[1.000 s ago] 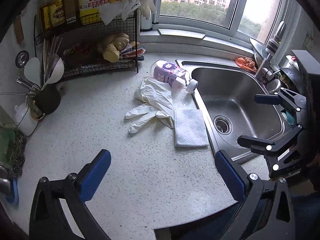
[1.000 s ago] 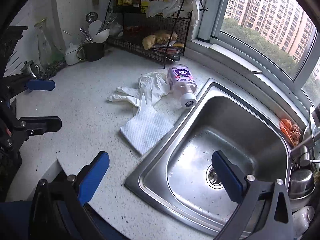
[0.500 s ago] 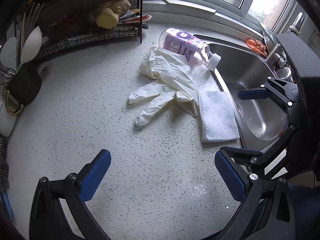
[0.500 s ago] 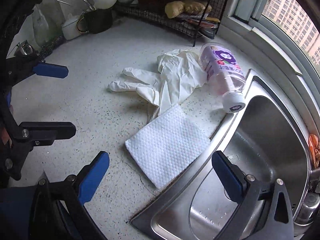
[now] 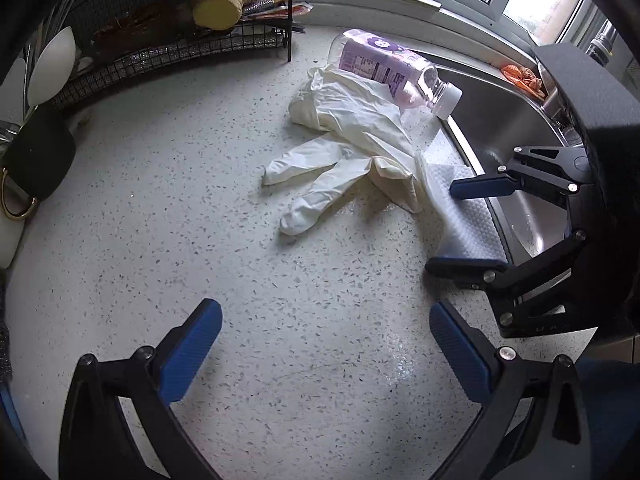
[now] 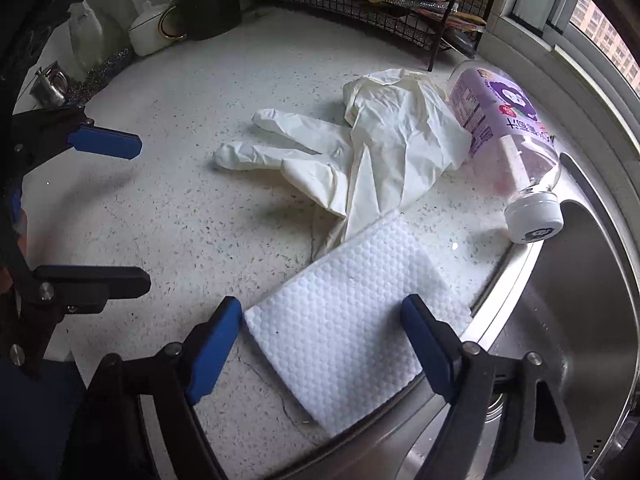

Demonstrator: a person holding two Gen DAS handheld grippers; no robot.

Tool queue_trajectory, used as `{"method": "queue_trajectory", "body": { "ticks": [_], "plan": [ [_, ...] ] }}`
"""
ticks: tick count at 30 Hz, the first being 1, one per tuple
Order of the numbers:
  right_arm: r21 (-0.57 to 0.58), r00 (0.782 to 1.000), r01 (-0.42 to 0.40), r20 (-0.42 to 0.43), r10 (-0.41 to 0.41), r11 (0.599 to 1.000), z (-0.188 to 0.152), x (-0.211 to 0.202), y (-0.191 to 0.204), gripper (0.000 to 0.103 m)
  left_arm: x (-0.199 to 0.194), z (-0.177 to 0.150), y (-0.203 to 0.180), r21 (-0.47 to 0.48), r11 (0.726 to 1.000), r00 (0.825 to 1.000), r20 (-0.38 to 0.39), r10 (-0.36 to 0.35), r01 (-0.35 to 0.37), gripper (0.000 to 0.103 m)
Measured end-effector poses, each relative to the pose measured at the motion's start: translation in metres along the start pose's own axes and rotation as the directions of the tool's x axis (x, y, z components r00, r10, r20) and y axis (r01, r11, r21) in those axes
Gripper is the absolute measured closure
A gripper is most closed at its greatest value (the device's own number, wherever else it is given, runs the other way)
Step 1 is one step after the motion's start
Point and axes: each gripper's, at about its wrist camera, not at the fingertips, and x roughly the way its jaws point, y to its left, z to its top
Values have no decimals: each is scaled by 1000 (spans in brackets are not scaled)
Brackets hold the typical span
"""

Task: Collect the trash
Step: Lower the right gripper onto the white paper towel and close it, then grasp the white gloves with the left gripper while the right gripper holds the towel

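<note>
Left wrist view: the left tool (image 5: 325, 350) points steeply down at the speckled counter (image 5: 160, 220), its blue pads wide apart with only bare counter between them. The rubber glove (image 5: 352, 136) lies beyond it, well apart. A plastic bottle (image 5: 394, 72) lies on its side on the far edge of the glove, its cap toward the sink (image 5: 516, 128). On the sink side of the glove, the right tool (image 5: 460, 228) hangs over the paper towel (image 5: 460, 200), tilted down, one finger on either side of the sheet.

Right wrist view: the right tool (image 6: 322, 340) points steeply down over the paper towel (image 6: 352, 312), which lies flat on the counter (image 6: 160, 208) on the near side of the glove (image 6: 376, 148), one edge over the sink (image 6: 580, 280) rim. Its jaws are closing, the towel between them, the pads not yet pressing it. The bottle (image 6: 504, 132) rests against the glove. The left tool (image 6: 116, 212) hovers well apart from the glove, spread open and empty.
</note>
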Motion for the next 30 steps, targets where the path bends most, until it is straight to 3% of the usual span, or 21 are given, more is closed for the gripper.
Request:
{"method": "queue_trajectory", "body": {
  "ticks": [7, 13, 23, 30],
  "plan": [
    [48, 1000, 8, -8, -7, 999, -12, -14, -2, 90, 2, -2, -8, 7, 1000, 1000, 0, -14, 14, 0],
    [79, 1000, -6, 7, 5, 997, -33, -26, 4, 97, -7, 1, -13, 4, 999, 999, 15, -34, 34, 0],
    [229, 998, -12, 67, -3, 973, -47, -56, -20, 97, -26, 23, -9, -8, 998, 997, 54, -54, 55, 0],
    [304, 996, 8, 85, -36, 953, -46, -66, -42, 97, -13, 49, -2, -20, 997, 996, 30, -78, 79, 0]
  ]
}}
